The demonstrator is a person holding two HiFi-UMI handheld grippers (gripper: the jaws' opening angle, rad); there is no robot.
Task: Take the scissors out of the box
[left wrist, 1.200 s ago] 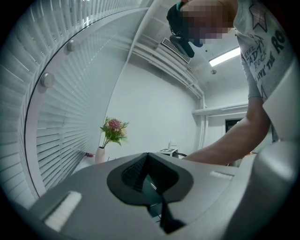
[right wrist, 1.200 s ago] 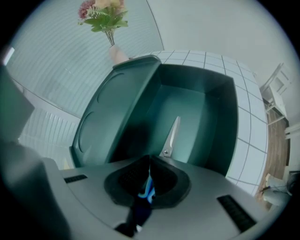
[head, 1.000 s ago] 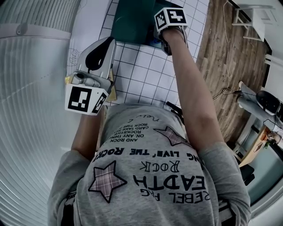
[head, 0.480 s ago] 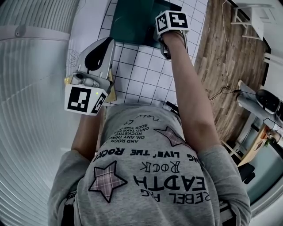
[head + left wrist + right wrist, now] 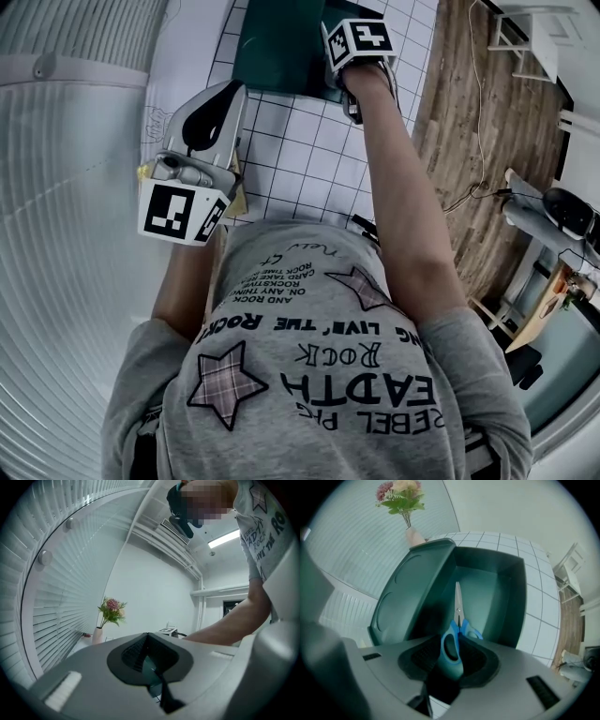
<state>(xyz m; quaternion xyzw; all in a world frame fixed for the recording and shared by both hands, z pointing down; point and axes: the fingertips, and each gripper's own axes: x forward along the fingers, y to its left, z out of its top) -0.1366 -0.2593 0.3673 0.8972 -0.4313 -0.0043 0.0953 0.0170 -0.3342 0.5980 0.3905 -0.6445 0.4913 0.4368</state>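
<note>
Reading on the grey T-shirt (image 5: 319, 375), head view: large print "EADTH", "ROCK", "REBEL"; above it, one line with "ROCK", "THE", "LIVE". Finding the small block of lines higher up too fine for reliable reading. Repeating in the left gripper view: "ROCK", "LIVE THE".

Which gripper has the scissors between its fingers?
The right gripper, at the green box: the blue handle of the scissors stands between its fingers, which are opening. The left gripper has its fingers together, nothing between.
</note>
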